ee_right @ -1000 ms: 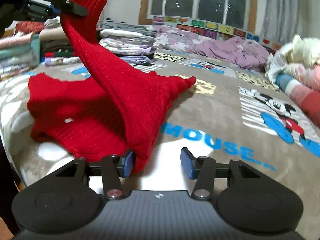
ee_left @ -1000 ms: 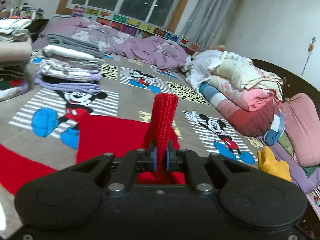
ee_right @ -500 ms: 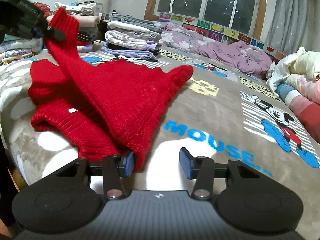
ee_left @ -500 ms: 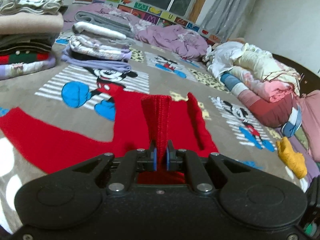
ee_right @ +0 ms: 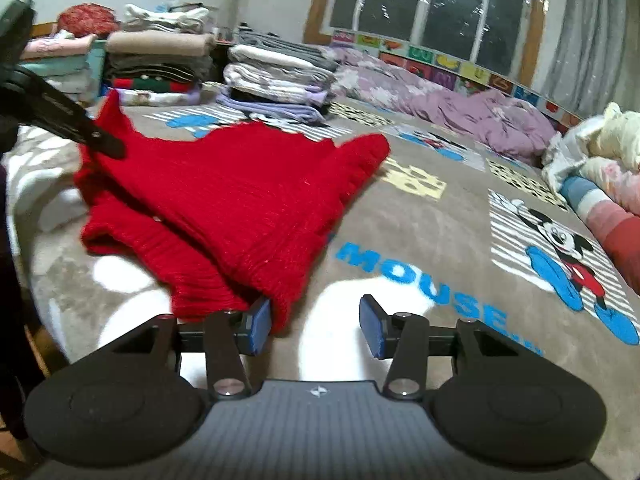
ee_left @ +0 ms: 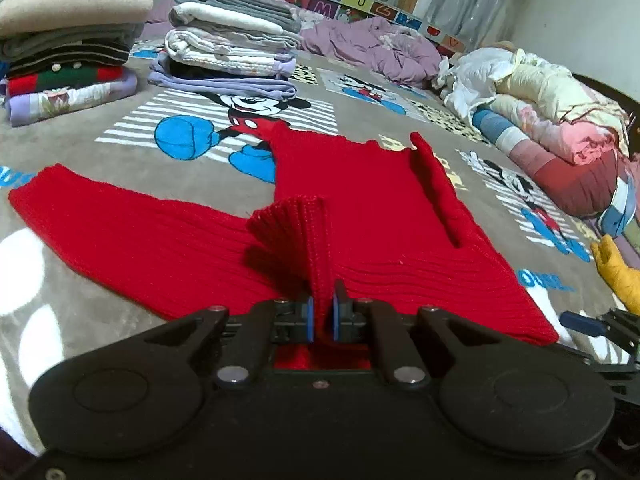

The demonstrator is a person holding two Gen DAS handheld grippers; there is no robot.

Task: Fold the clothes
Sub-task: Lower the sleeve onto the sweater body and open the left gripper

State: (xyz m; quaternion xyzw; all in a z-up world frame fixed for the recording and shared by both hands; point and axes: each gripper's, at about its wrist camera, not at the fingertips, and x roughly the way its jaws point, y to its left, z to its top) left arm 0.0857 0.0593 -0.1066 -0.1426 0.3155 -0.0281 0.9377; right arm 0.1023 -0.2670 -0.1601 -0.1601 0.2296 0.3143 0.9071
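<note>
A red knit sweater (ee_left: pixel 372 216) lies spread on the Mickey Mouse blanket (ee_left: pixel 180 80), one sleeve stretched out to the left. My left gripper (ee_left: pixel 322 312) is shut on the ribbed cuff (ee_left: pixel 296 224) of the other sleeve, low over the sweater body. In the right wrist view the sweater (ee_right: pixel 240 200) is folded over itself, and the left gripper (ee_right: pixel 100 140) holds the cuff at its far left side. My right gripper (ee_right: pixel 316 322) stands open at the sweater's near corner. That corner rests against its left pad (ee_right: pixel 260 320), with only blanket under the gap.
Two stacks of folded clothes (ee_left: pixel 72 40) (ee_left: pixel 232 44) sit at the back left. A purple quilt (ee_left: pixel 372 44) lies below the window, rolled bedding (ee_left: pixel 560 128) lines the right side, and a yellow garment (ee_left: pixel 616 276) lies near it. The bed's edge (ee_right: pixel 36 280) drops off at the left.
My left gripper has come down with the cuff, laying the raised sleeve across the sweater body. The right gripper has stayed at the near corner.
</note>
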